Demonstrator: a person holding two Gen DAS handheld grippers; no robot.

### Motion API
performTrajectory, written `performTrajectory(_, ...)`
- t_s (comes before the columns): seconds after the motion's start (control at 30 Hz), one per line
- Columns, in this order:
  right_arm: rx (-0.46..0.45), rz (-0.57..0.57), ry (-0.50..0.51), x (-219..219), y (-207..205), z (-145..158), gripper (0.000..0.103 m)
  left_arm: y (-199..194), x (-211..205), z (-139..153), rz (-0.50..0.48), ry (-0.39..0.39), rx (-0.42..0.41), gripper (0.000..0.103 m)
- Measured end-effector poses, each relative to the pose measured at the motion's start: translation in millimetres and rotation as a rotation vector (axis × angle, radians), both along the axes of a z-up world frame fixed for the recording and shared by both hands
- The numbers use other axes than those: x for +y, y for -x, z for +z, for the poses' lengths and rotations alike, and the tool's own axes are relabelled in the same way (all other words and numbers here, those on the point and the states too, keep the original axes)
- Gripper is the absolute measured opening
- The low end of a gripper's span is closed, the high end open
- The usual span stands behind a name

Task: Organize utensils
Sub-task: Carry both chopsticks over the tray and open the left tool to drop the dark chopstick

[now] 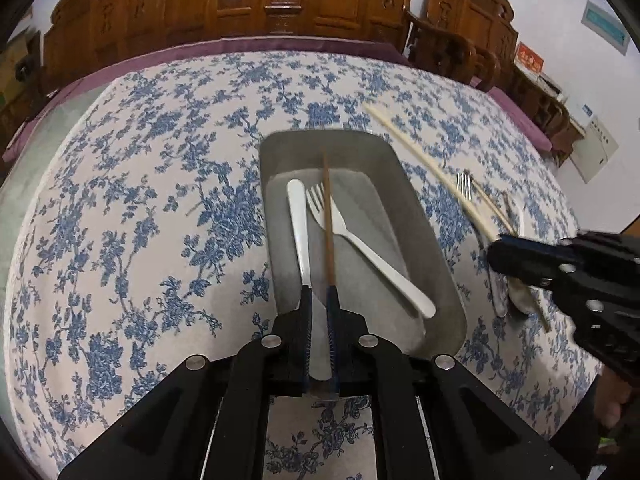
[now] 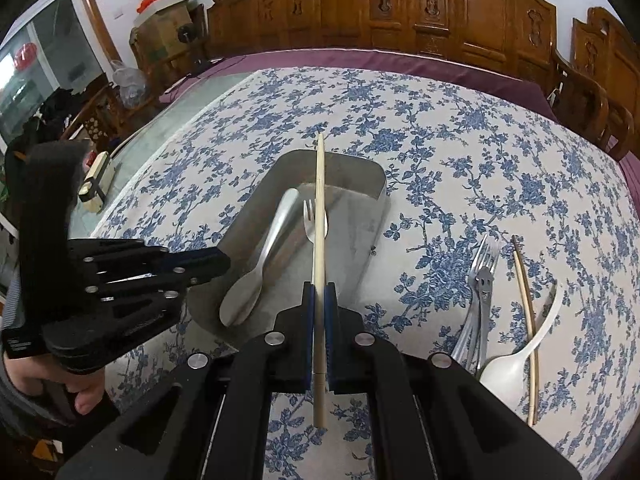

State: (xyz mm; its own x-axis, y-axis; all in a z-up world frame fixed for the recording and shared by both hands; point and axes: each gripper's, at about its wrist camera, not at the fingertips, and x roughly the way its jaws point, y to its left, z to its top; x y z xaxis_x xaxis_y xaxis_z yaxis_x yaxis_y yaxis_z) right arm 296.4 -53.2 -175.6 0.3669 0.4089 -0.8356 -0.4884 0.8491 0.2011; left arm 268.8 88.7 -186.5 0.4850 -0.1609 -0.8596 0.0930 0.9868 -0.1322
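A grey metal tray [image 1: 280,152] lies on the blue-flowered tablecloth and holds a pale spoon [image 1: 298,220], a white fork [image 1: 360,248] and a brown chopstick [image 1: 327,220]. My left gripper [image 1: 319,300] hangs over the tray's near end with its jaws a little apart. The brown chopstick's near end rests against the right pad only. My right gripper [image 2: 319,292] is shut on a pale chopstick [image 2: 319,200], which points along the tray [image 2: 360,168] above the fork [image 2: 310,216] and the spoon [image 2: 240,304]. The left gripper [image 2: 224,262] shows at the tray's left corner.
Right of the tray lie metal forks [image 2: 480,280], another chopstick [image 2: 524,320] and a white spoon [image 2: 508,372]. A thin twig [image 1: 196,208] lies left of the tray. Carved wooden chairs [image 2: 400,4] line the far edge. A white device [image 2: 96,180] sits off the table's left side.
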Motion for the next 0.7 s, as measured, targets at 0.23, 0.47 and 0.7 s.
performTrajectory(0.23, 0.034, -0.018, -0.020, 17, -9, -13, 0.006, 10, 17, 24, 0.019, -0.007, -0.056, 0.013)
performTrajectory(0.47, 0.072, -0.049, -0.029, 33, -19, -30, 0.006, 20, 33, 45, 0.039, -0.031, -0.100, 0.014)
performTrajectory(0.7, 0.101, -0.067, -0.035, 42, -22, -42, 0.006, 30, 42, 57, 0.055, -0.030, -0.122, 0.015)
